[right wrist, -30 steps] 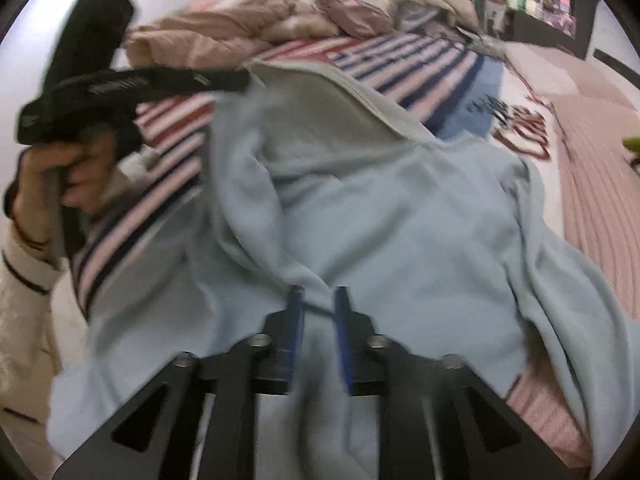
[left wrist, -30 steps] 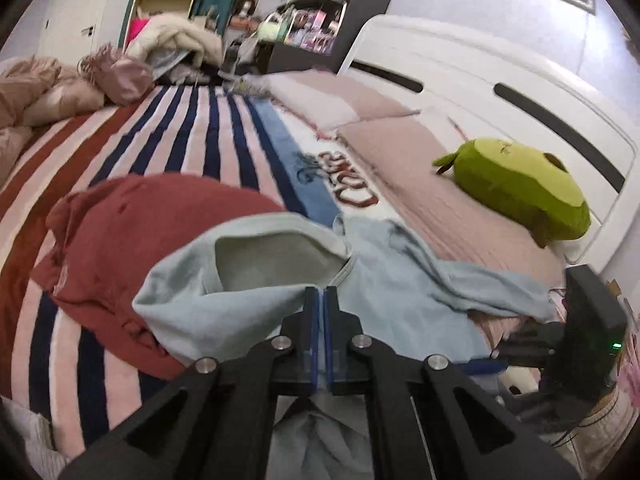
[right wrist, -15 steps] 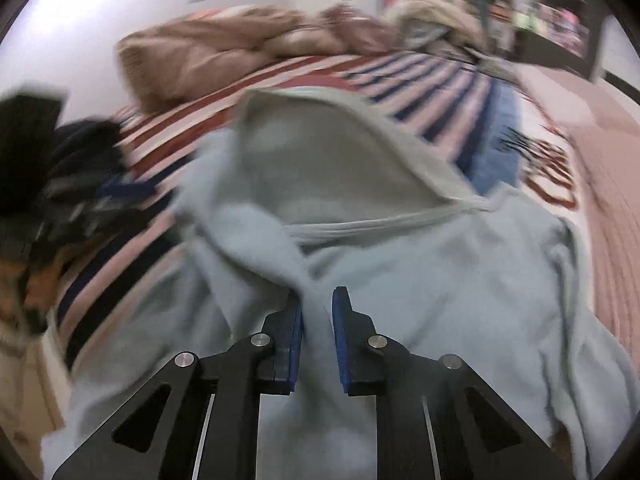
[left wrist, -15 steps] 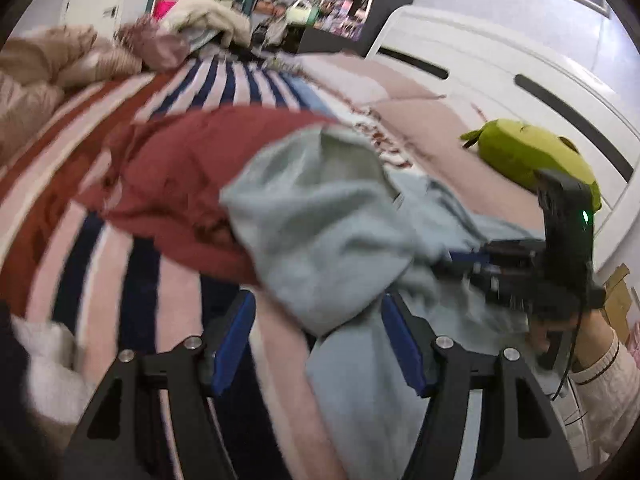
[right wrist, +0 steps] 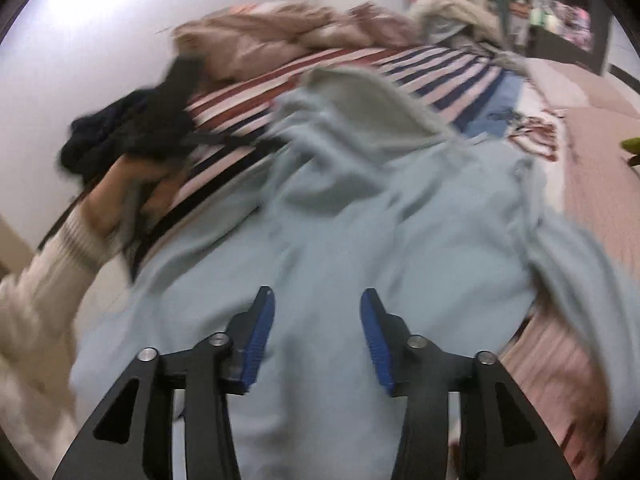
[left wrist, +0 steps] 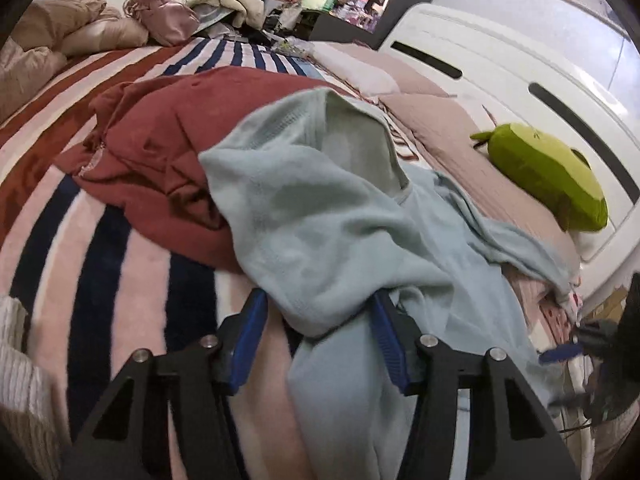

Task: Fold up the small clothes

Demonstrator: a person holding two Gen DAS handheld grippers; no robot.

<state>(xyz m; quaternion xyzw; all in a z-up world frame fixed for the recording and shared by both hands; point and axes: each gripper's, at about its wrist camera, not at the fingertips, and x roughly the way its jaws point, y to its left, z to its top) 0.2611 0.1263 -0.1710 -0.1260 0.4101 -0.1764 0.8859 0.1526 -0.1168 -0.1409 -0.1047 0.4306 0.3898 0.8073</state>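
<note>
A light blue hooded top [left wrist: 320,216] lies rumpled on the striped bed, its hood opening facing up, partly over a dark red garment [left wrist: 168,136]. My left gripper [left wrist: 316,320] is open, and a fold of the blue top bulges between its blue pads without being clamped. In the right wrist view the same blue top [right wrist: 380,216] spreads below my right gripper [right wrist: 316,320], which is open and holds nothing. The left gripper and the hand holding it [right wrist: 160,120] show blurred at the left of that view.
A striped blanket [left wrist: 112,240] covers the bed. A green plush toy [left wrist: 548,176] lies by the white headboard [left wrist: 500,64]. Beige bedding [left wrist: 48,40] and more clothes are heaped at the far end. Dark shelves [left wrist: 352,0] stand behind.
Both grippers have opened and let go of the blue top; the left opened first, the right just now. The top has dropped onto the bed.
</note>
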